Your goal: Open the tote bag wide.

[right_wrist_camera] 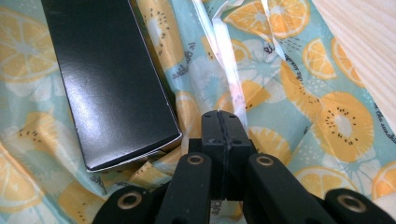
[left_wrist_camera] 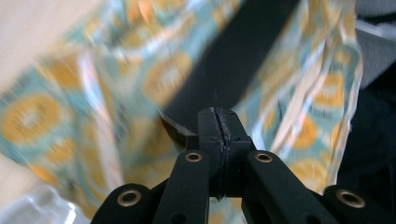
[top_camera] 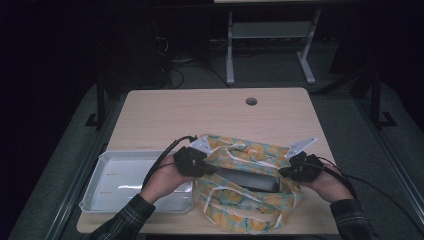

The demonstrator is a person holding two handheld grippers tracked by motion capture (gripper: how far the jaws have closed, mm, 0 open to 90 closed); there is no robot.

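A teal cloth bag (top_camera: pixel 240 210) printed with orange and kiwi slices lies on the near part of the wooden table (top_camera: pixel 200 110). A long black box (top_camera: pixel 247 181) lies in its open mouth. My left gripper (top_camera: pixel 213 170) is at the mouth's left end and my right gripper (top_camera: pixel 281 172) at its right end. Both are shut, apparently pinching the rim. In the left gripper view, the shut jaws (left_wrist_camera: pixel 218 114) point at the blurred bag (left_wrist_camera: pixel 42 116) and the box (left_wrist_camera: pixel 233 60). In the right gripper view, the shut jaws (right_wrist_camera: pixel 223 116) meet a white strap on the bag (right_wrist_camera: pixel 336 121), beside the box (right_wrist_camera: pixel 112 79).
A clear plastic tray (top_camera: pixel 100 165) sits at the table's near left, under my left forearm. A round cable hole (top_camera: pixel 251 101) marks the far edge. Beyond the table stand a desk's metal legs (top_camera: pixel 230 50) on a dark floor.
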